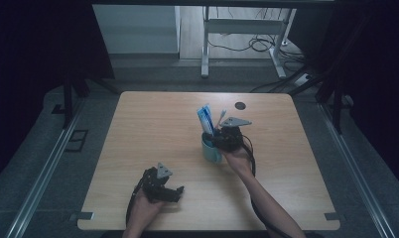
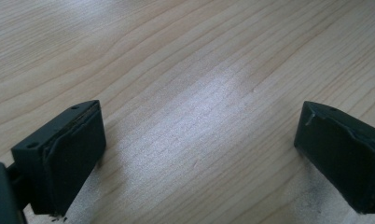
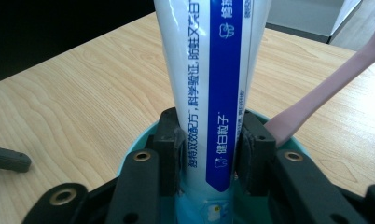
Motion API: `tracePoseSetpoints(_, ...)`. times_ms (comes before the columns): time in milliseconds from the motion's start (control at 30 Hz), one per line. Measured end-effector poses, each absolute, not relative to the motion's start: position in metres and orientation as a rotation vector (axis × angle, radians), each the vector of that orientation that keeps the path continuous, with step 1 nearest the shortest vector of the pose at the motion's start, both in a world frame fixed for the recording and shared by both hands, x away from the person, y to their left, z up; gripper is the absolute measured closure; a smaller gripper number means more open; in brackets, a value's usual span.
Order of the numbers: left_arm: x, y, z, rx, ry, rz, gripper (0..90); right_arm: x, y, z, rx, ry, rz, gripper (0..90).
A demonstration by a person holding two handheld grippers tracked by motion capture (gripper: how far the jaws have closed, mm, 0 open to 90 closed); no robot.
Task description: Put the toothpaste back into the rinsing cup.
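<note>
Left gripper (image 1: 173,191) lay low on the table (image 1: 153,124) near the front edge, held in the person's left hand (image 1: 144,210). Matte black body w/ a grey three-cornered plate on top. In the left gripper view the two blocky black pads stood wide apart, released, w/ nothing between them but bare tabletop. Pad edges looked a bit frayed. Tabletop was pale wood-grain laminate, smooth, w/ a soft sheen patch and rounded corners.

Further right, approx. mid-table, stood a teal mug (image 1: 210,151): round, glossy, plain rim. Upright in it was a toothpaste tube (image 3: 209,93), flat, soft and glossy, white w/ a dark blue stripe down its length. Chinese characters ran along both the white and the blue parts, too small for me to read reliably. A small tooth icon sat on the stripe.

Right gripper (image 3: 209,149) came in over the mug rim, its black pads either side of the tube's lower part, touching it: grasping the tube, tho the grip looked light. Bolt holes w/ brass-coloured rings showed on the jaw arms.

Right of the tube leaned a pink toothbrush (image 3: 316,100), smooth plastic handle, tilted away, its lower end inside the mug.
</note>
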State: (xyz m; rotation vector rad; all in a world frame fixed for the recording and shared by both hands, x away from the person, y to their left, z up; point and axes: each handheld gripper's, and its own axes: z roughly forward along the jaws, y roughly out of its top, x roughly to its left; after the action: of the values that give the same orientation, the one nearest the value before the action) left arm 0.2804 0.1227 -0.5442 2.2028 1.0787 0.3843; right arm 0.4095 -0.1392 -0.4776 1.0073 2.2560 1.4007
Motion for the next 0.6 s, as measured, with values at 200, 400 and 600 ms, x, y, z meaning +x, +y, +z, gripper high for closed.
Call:
tracePoseSetpoints(200, 0.280, 0.123, -0.544, 2.203, 1.079, 0.384, 2.0, 0.408, -0.140, -0.474, 1.003, 2.268, 1.393, 60.4)
tracePoseSetpoints(400, 0.280, 0.123, -0.544, 2.202, 1.077, 0.385, 2.0, 0.408, -0.141, -0.469, 0.988, 2.303, 1.379, 52.7)
tracePoseSetpoints(600, 0.280, 0.123, -0.544, 2.203, 1.078, 0.383, 2.0, 0.406, -0.140, -0.464, 0.944, 2.330, 1.338, 43.7)
